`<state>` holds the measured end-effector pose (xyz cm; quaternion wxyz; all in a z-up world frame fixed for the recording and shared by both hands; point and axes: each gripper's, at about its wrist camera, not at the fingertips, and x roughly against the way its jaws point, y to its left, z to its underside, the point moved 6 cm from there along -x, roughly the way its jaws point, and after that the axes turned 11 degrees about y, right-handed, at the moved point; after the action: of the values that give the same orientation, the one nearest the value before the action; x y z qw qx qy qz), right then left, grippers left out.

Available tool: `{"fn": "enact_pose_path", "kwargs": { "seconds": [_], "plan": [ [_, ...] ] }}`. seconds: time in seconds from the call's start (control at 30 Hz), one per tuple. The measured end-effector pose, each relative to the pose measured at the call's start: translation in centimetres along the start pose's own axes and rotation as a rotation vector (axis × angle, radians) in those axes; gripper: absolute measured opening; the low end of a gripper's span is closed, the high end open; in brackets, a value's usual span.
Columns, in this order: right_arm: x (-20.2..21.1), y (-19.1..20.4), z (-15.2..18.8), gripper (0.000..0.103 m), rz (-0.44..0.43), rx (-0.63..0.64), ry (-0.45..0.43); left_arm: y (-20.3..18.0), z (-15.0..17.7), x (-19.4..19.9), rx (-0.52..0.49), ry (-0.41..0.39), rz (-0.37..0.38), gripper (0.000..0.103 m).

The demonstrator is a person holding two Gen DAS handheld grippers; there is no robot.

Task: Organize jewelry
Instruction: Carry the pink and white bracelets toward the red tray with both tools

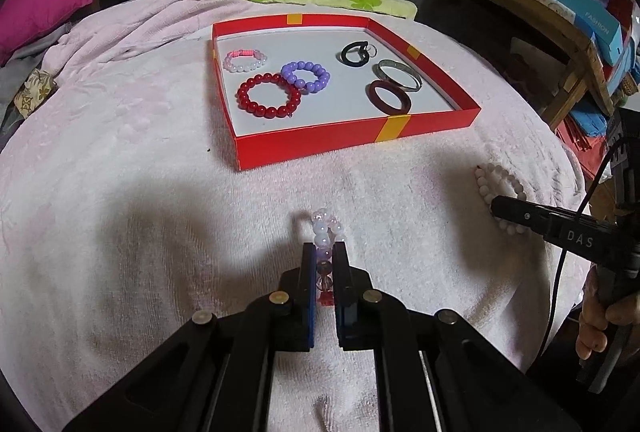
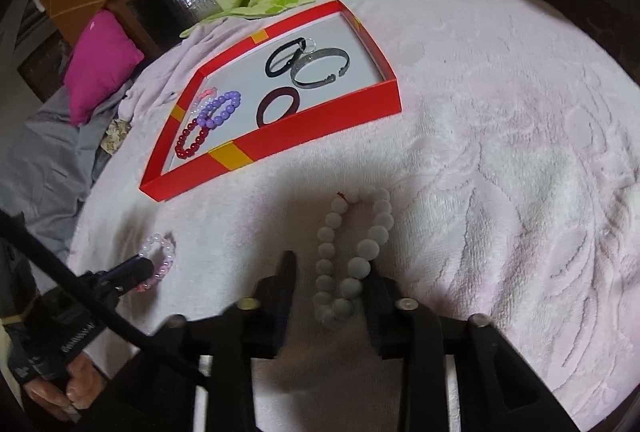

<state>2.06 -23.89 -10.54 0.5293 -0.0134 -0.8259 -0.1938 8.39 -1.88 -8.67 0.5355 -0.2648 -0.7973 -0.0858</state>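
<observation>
A pink blanket [image 1: 120,191] covers the bed, and a red box [image 1: 304,143] sits toward its far edge. Inside, from left to right, lie a pale pink bracelet [image 1: 245,60], a red bracelet [image 1: 268,99], a purple bracelet [image 1: 306,76], a black loop [image 1: 354,53], a dark bangle [image 1: 390,96] and a silver cuff [image 1: 398,73]. So six pieces look put away already.

Two are left, both on the blanket near its front edge. The left claw [image 1: 324,252] is pinched tight on a clear bracelet [image 1: 326,232], which stands up between its fingers. To the right, the right claw [image 2: 332,272] has nearly closed around a white bracelet [image 2: 352,252]; the strand is squeezed long and narrow between the fingers, so it seems gripped, though contact on the left side is hard to make out.

By this reading the job is well past halfway: both remaining bracelets need carrying to the box and dropping in.
</observation>
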Motion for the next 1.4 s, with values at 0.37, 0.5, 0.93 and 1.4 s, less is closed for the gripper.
{"fn": "enact_pose_path", "kwargs": {
  "seconds": [0.37, 0.5, 0.93, 1.4],
  "plan": [
    [1.6, -1.0, -0.4, 0.01, -0.048, -0.017, -0.061, -0.6, -0.1, -0.8, 0.0, 0.019, -0.018, 0.008],
    [1.6, -1.7, -0.3, 0.01, -0.066, -0.04, -0.049, -0.9, -0.1, -1.3, -0.003, 0.024, -0.029, 0.008],
    [4.0, 0.5, -1.0, 0.01, -0.229, -0.051, -0.137, -0.8, -0.7, 1.2, 0.017, -0.058, 0.014, 0.008],
    [3.4, 5.1, -1.3, 0.01, -0.309, -0.028, -0.137, 0.7, -0.1, 3.9, 0.031, -0.098, 0.044, 0.008]
  ]
}}
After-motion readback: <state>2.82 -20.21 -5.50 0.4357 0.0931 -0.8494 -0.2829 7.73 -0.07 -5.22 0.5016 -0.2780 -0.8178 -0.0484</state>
